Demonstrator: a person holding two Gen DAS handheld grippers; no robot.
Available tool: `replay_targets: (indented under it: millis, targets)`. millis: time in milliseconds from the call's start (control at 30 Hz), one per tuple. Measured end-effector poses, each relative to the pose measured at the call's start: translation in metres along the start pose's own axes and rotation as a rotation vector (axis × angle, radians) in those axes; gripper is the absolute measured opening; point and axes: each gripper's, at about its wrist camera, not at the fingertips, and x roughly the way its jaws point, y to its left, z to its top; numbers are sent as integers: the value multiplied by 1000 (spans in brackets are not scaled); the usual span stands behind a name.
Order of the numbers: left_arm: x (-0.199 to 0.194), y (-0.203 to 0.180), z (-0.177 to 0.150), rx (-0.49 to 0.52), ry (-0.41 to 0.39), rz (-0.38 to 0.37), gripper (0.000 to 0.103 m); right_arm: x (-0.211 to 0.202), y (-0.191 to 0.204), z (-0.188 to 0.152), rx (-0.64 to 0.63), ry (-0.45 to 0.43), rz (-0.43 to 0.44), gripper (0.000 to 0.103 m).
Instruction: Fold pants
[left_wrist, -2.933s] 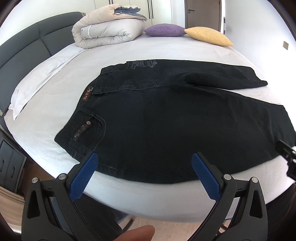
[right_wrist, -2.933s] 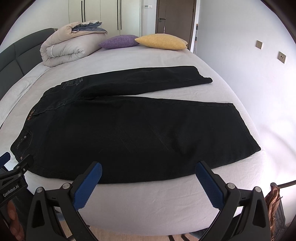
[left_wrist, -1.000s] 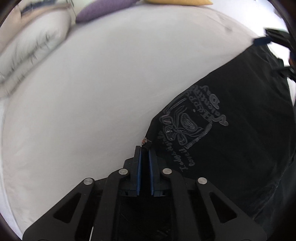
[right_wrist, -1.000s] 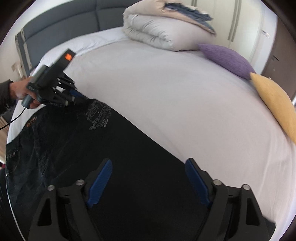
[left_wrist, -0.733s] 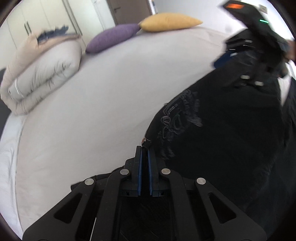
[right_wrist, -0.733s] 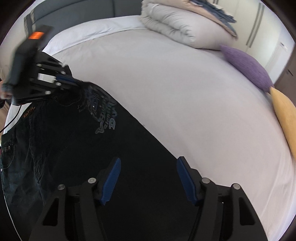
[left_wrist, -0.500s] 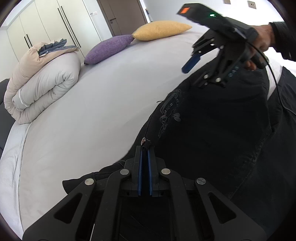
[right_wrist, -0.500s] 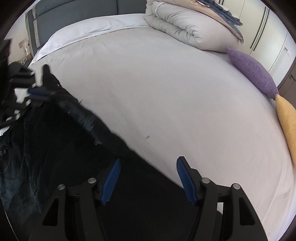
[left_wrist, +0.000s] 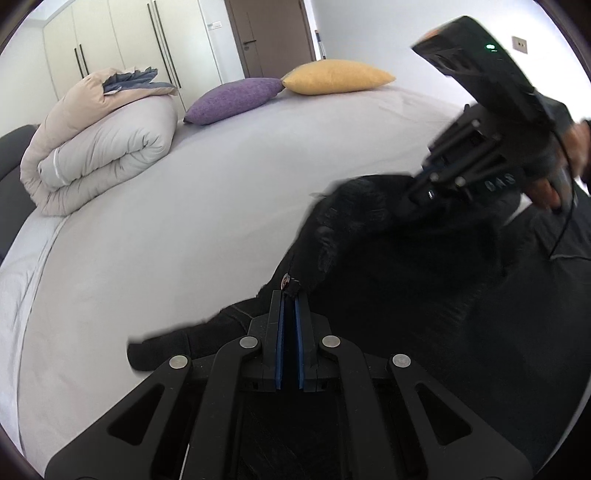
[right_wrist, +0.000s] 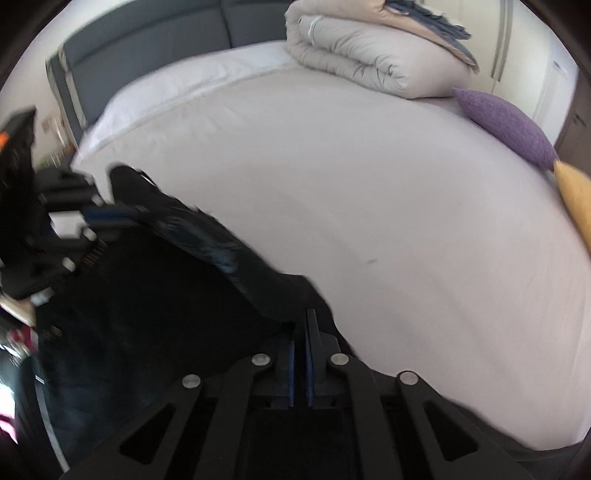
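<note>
Bed (left_wrist: 147, 229) with white sheet, folded duvet (left_wrist: 99, 136) at the far end. Pants (left_wrist: 424, 295) lifted off the sheet near the front edge — left gripper (left_wrist: 288, 310) clamped tight on one corner, right gripper (right_wrist: 300, 332) pinched on the far edge further along. Fabric spans between them; no containers.

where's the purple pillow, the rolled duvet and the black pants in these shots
purple pillow (left_wrist: 236, 98), left wrist view, middle of its top face
rolled duvet (right_wrist: 362, 55), right wrist view, on the outer grey roll
black pants (left_wrist: 424, 295), left wrist view, on the broad dark cloth right of the shut jaws
</note>
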Motion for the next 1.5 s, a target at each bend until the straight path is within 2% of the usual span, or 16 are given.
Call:
replay_targets:
  millis: [100, 267, 333, 433, 500, 667, 767, 867, 900, 1133, 1167, 1300, 1500]
  targets:
    - [-29, -15, -23, -29, 13, -30, 4, -4, 36, -25, -10, 2, 71, 6]
    - [-75, -49, -75, -5, 38, -43, 4, -15, 94, -82, -156, 51, -50, 6]
    - [-89, -67, -99, 44, 58, -31, 4, -29, 124, -104, -281, 41, -163, 6]
    - [-104, -93, -133, 94, 95, -57, 4, -37, 192, -161, -672, 75, -466, 5]
    - [-111, -110, -149, 131, 112, -50, 4, -35, 224, -196, -820, 114, -553, 5]
    - [-138, -137, -186, 156, 137, -66, 4, -46, 262, -240, -805, 129, -561, 5]
    - [-157, -147, -205, 155, 139, -74, 4, -51, 278, -251, -802, 123, -566, 5]
    - [-168, -153, -217, 156, 143, -77, 4, -41, 273, -242, -822, 129, -572, 5]
    - [-172, -158, -223, 165, 145, -69, 4, -32, 277, -229, -837, 134, -579, 5]
    - [-173, -149, -225, 169, 142, -59, 4, -26, 293, -237, -873, 150, -601, 5]
    - [-163, -136, -215, 167, 151, -63, 5, -26, 293, -236, -867, 153, -596, 5]
    - [-158, -137, -212, 160, 158, -51, 9, -17, 299, -249, -850, 170, -587, 7]
    - [-177, -123, -211, 145, 233, -38, 10, -14, 295, -243, -773, 147, -579, 7]
